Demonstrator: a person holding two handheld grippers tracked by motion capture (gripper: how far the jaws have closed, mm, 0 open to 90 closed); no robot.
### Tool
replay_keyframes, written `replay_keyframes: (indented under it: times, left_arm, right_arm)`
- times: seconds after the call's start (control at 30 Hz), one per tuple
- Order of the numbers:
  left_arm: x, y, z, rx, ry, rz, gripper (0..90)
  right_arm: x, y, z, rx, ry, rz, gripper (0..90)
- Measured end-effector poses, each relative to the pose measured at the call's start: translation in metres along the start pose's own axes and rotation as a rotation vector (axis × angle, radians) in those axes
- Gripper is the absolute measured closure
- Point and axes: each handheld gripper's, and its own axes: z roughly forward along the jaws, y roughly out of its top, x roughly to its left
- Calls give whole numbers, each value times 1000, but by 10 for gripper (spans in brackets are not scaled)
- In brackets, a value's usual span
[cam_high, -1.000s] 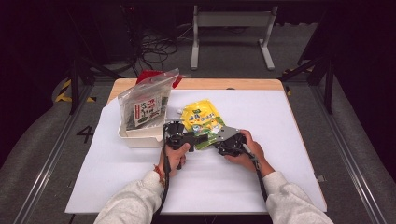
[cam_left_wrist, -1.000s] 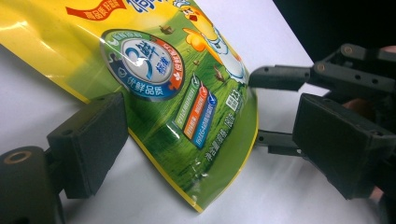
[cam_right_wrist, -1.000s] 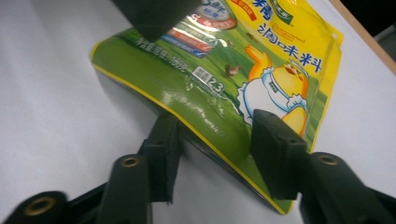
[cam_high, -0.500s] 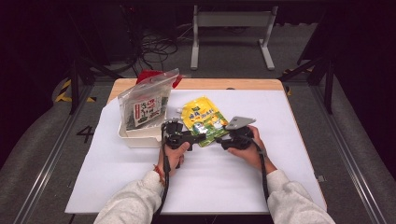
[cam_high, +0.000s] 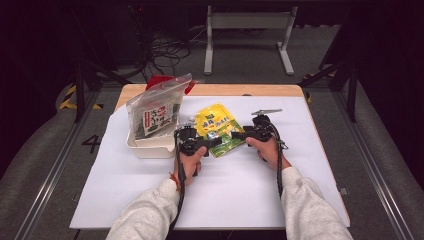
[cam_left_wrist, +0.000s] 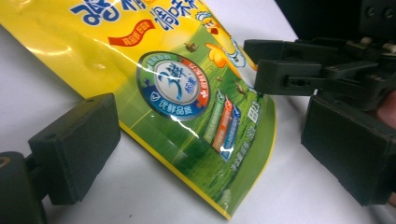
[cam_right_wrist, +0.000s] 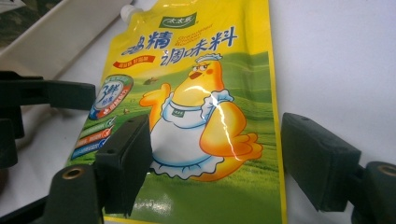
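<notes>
Yellow seasoning pouch (cam_right_wrist: 196, 116) shows an aproned chick and Chinese lettering.

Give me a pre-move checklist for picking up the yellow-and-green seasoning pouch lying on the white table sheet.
1. Yellow-and-green seasoning pouch lies flat on the white table sheet: ok.
2. Left gripper jaws open, straddling the pouch's lower corner: ok.
3. Right gripper jaws have just been opening and stand apart over the pouch, pressing nothing: ok.
4. The two grippers are apart from each other: ok, though close.
5. Space for the pouch in the white plastic bin, which holds a clear bag of seaweed: cannot tell.
</notes>
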Motion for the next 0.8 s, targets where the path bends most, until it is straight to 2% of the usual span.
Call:
replay_keyframes:
  times: [0.07, 0.1, 0.17, 0.23, 0.27, 0.3, 0.33, 0.37, 0.4, 0.43, 0.47, 0.5, 0.53, 0.57, 0.6, 0.63, 0.7, 0.73, 0.8]
  left_arm:
    - [2, 0, 2, 0, -36, -9, 74]
    - [2, 0, 2, 0, -36, -9, 75]
    - [1, 1, 2, 15, -65, -28, 75]
    - [3, 3, 2, 13, -81, -44, 90]
    - [5, 6, 1, -3, -125, -76, 179]
    - [3, 9, 6, 24, -206, -82, 312]
    - [-4, 9, 10, 39, -191, -40, 287]
    - [-4, 9, 10, 39, -191, -40, 296]
    - [-10, 10, 13, 45, -172, -7, 308]
    - [-13, 12, 15, 33, -103, 23, 320]
    - [-13, 14, 10, 23, -57, 14, 311]
    - [-13, 14, 10, 23, -57, 14, 259]
    - [-9, 16, 1, 24, -18, 22, 206]
    - [-9, 16, 1, 24, -18, 22, 182]
    - [-8, 16, -3, 32, 48, 38, 182]
    - [-7, 15, -4, 26, 92, 28, 126]
    - [-4, 14, -3, 19, 145, -10, 107]
    - [-5, 12, 3, 3, 181, -5, 100]
    - [-8, 12, 7, -3, 183, -13, 22]
  right_arm:
    - [-5, -1, -2, -17, 33, 46, 290]
    - [-5, -1, -2, -17, 33, 46, 290]
    - [-6, -2, -3, -10, 54, 59, 296]
    - [-4, -1, -2, -3, 41, 41, 297]
    - [-3, -1, -2, 5, 32, 24, 305]
    - [-2, -1, -1, 12, 20, 7, 306]
    - [0, -1, -1, 18, 8, -14, 307]
    - [3, 0, 0, 28, -4, -33, 310]
    - [3, 0, 0, 28, -5, -31, 311]
    - [2, 0, -1, 28, -2, -32, 314]
    - [3, 0, -1, 28, -4, -31, 314]
    - [3, 0, -1, 28, -4, -31, 314]
    - [2, -1, -1, 27, -4, -33, 315]
    - [2, -1, -1, 28, -2, -33, 316]
    - [2, -1, -1, 28, -2, -33, 316]
    - [1, 0, -1, 28, -2, -36, 321]
    - [1, 0, -1, 27, -1, -35, 326]
    - [0, -1, -2, 23, -8, -28, 336]
    - [1, -1, -3, 22, -14, -32, 336]
